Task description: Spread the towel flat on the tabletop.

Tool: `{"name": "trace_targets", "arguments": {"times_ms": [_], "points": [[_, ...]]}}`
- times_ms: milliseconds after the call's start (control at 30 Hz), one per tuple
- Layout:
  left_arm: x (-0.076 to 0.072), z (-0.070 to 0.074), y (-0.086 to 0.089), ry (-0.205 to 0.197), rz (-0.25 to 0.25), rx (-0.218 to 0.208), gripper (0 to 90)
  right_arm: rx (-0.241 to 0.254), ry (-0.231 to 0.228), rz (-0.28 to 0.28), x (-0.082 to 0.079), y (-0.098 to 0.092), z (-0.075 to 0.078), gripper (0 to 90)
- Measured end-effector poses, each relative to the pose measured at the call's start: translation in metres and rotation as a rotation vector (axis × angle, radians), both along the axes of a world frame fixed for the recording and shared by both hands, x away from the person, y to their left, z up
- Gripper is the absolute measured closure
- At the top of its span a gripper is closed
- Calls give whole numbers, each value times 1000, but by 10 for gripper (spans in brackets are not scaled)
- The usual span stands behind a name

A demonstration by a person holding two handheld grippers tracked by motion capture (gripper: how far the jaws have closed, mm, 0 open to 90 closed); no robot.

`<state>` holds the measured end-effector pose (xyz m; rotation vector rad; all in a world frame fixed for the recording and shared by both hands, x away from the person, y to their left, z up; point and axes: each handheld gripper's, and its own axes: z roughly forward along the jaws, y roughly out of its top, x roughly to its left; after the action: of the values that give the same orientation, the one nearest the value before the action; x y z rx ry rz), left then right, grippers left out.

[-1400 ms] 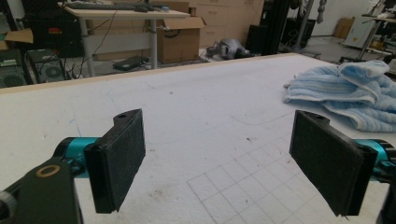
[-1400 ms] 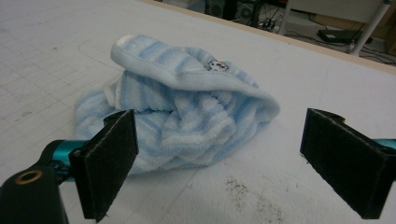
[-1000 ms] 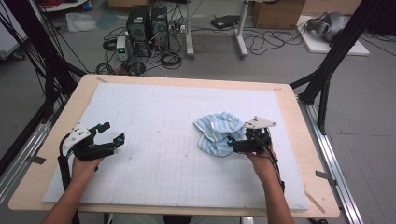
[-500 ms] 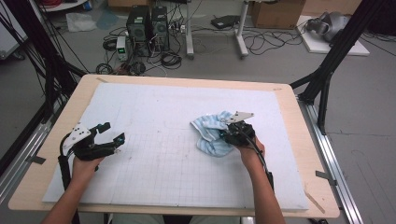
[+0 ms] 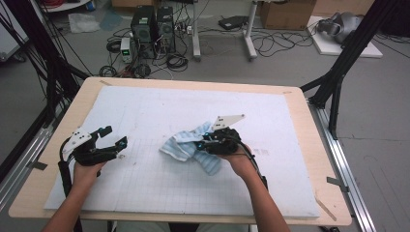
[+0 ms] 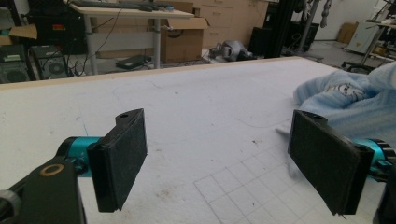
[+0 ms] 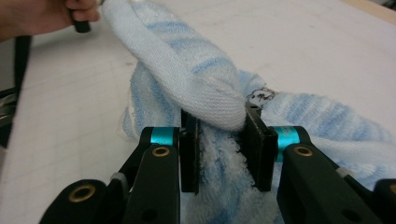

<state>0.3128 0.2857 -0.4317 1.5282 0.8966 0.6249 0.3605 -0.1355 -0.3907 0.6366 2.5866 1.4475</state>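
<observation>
1. Leftmost, the left gripper (image 5: pixel 110 143) rests near the left edge of the white gridded foam mat (image 5: pixel 145 111), in the same spot as a second ago. In the left gripper view its jaws stand spread wide with nothing between them, the bare mat showing in the gap.

2. Toward the middle, the crumpled light-blue and white striped terry towel (image 5: pixel 191 147) now lies near the mat's centre. A second ago it sat further to the right, so it has been dragged leftward.

3. Next, the right gripper (image 5: pixel 205 143) has travelled left along with it. Its jaws have just been closing, and the right gripper view shows them pinching a thick fold of the towel (image 7: pixel 205 93) between the pads.

4. My reading: the grab is done and the cloth is being carried toward the idle left gripper, probably so that one can take another corner for spreading or folding.

5. As for writing, a small dark printed figure sits on the towel, seen in the left gripper view (image 6: pixel 348 91); it is too small to read. I can make out no brand or label elsewhere.
</observation>
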Motion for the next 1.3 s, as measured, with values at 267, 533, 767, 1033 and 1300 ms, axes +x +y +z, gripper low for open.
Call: {"name": "trace_targets", "arguments": {"times_ms": [267, 533, 767, 1033, 1300], "points": [[0, 1, 4, -2, 16, -2, 203, -75, 58, -30, 40, 32, 7, 677], [1, 1, 5, -4, 19, -9, 208, -172, 47, -116, 82, 51, 7, 666], [1, 1, 4, -3, 15, -9, 211, -202, -35, -349, 101, 62, 5, 456], [0, 1, 5, 1, 13, -5, 213, -79, -90, -354, 82, 33, 35, 424], [0, 1, 3, 4, 7, -7, 217, -140, -65, -387, 56, -19, 21, 430]]}}
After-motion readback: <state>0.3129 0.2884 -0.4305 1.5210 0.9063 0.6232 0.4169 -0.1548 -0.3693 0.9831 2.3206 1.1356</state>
